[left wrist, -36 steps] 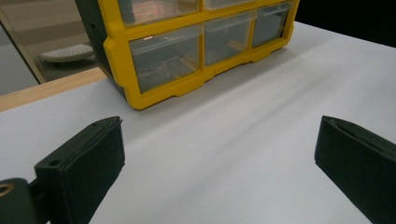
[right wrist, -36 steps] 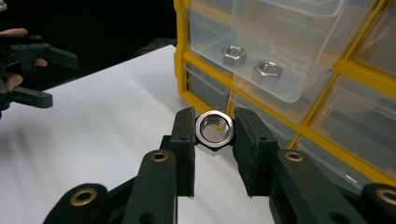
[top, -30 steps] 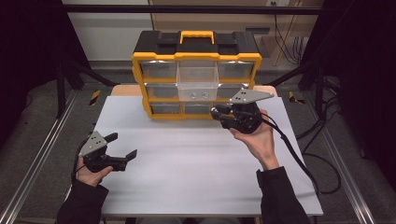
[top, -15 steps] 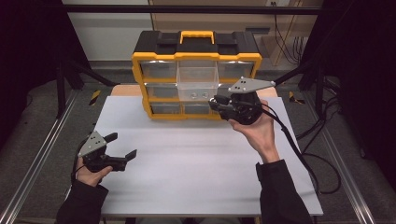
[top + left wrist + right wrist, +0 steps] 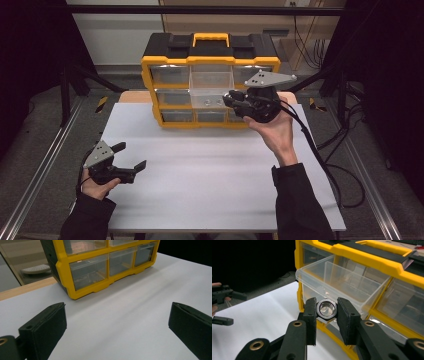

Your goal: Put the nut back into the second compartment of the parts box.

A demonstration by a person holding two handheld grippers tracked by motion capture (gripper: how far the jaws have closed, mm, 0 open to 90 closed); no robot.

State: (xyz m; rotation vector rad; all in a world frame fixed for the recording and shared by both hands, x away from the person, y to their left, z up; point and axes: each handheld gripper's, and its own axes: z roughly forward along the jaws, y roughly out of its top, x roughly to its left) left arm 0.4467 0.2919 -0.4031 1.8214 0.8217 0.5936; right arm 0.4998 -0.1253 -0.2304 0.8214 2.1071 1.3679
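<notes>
The left hand-held gripper (image 5: 117,327) hangs wide apart over the white table (image 5: 130,315), near the yellow organizer (image 5: 100,277).

A shiny steel hex nut (image 5: 326,309) with a threaded bore is clamped flat-to-flat between two black pads, its hole facing the camera. It hangs just before and slightly below the rim of a clear plastic drawer (image 5: 342,282) pulled out of the yellow-and-black organizer (image 5: 210,80)

Hidden and cut-off parts around the organizer and the held nut

From above, the right gripper (image 5: 235,100) covers the right end of the organizer (image 5: 210,60) and hides the metal nut (image 5: 326,308) between its fingers. In the right gripper view the pulled-out clear drawer (image 5: 342,282) conceals the compartment behind it. In the left gripper view the picture's edge crops the organizer's top, and the drawers' contents are too blurred to tell.
</notes>
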